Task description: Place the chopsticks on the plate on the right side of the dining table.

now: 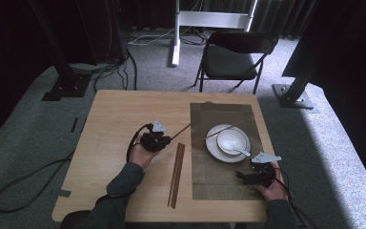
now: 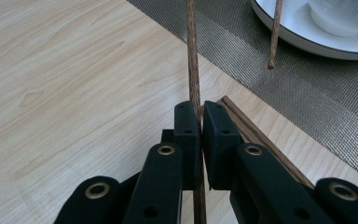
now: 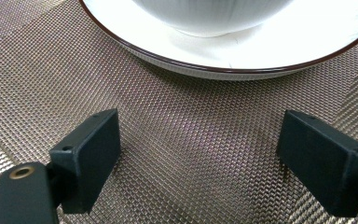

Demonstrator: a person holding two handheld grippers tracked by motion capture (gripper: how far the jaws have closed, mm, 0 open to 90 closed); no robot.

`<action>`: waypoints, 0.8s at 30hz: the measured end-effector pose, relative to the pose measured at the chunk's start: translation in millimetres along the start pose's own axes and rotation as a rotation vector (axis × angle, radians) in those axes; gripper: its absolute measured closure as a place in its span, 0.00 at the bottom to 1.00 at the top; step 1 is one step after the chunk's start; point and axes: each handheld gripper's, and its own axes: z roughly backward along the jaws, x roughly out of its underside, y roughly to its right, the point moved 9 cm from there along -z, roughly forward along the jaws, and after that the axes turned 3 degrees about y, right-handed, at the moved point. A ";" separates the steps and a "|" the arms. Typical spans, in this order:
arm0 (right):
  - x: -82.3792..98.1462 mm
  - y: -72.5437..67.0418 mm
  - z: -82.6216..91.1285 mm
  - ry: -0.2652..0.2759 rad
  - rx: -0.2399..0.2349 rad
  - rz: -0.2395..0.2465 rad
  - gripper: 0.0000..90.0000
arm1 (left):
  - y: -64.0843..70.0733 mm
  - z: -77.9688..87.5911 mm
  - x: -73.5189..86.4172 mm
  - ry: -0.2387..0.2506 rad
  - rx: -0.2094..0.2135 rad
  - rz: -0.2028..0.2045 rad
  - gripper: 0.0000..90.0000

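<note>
left gripper (image 2: 200,123): seen in its own view with both black jaws pressed tight on a single wooden chopstick (image 2: 193,60); in the high view the gripper (image 1: 164,141) sits above the bare wood of the table, left of the mat, with a hand (image 1: 142,155) beneath it.
held chopstick: thin, brown, clamped partway along its length; it runs on past the jaw tips toward the mat, and its far end reaches the mat's left edge in the high view (image 1: 181,130).
second chopstick (image 2: 275,32): lies slanted with one end on the plate's rim and the other end over the mat, apart from the held one; in the high view (image 1: 223,130) it leans across the upper left of the plate.
spare chopsticks (image 1: 176,174): a bundle lying flat on the table, just beside the mat's left edge, running toward the near edge; part of it shows under the left gripper's jaws (image 2: 256,135).
right gripper (image 3: 200,154): jaws stand wide apart with nothing between them, hovering low over the mat and facing the plate; in the high view (image 1: 245,175) it is at the near right part of the mat.
plate (image 3: 121,28): white with a dark rim line, resting on the mat.
bowl (image 1: 232,139): white, standing on the plate.
spoon (image 1: 240,151): white, resting at the bowl's near right side, handle over the plate.
mat (image 3: 186,135): woven, brownish, covering the right half of the table.
table (image 1: 119,114): light wood.
</note>
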 end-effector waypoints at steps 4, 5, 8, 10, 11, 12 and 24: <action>0.0 0.0 0.0 0.000 0.000 0.000 0.14 | 2.2 -3.8 -3.3 0.002 0.008 -0.007 0.95; 0.0 0.0 0.0 0.000 0.000 0.000 0.14 | 2.7 -4.7 -4.4 0.002 0.010 -0.011 0.94; 0.0 0.0 0.0 0.000 0.000 0.000 0.14 | 3.8 -5.8 -7.0 0.004 0.013 -0.015 0.94; 0.0 0.0 0.0 0.000 0.000 0.000 0.14 | 4.7 -6.6 -9.5 0.006 0.014 -0.019 0.94; 0.0 0.0 0.0 0.000 0.000 0.000 0.14 | 5.1 -6.9 -11.0 0.011 0.015 -0.019 0.95; 0.0 0.0 0.0 0.000 0.000 0.000 0.14 | 5.2 -6.7 -11.9 0.011 0.014 -0.022 0.95; 0.0 0.0 0.0 0.000 0.000 0.000 0.14 | 10.7 -11.0 -34.0 0.040 0.025 -0.053 0.94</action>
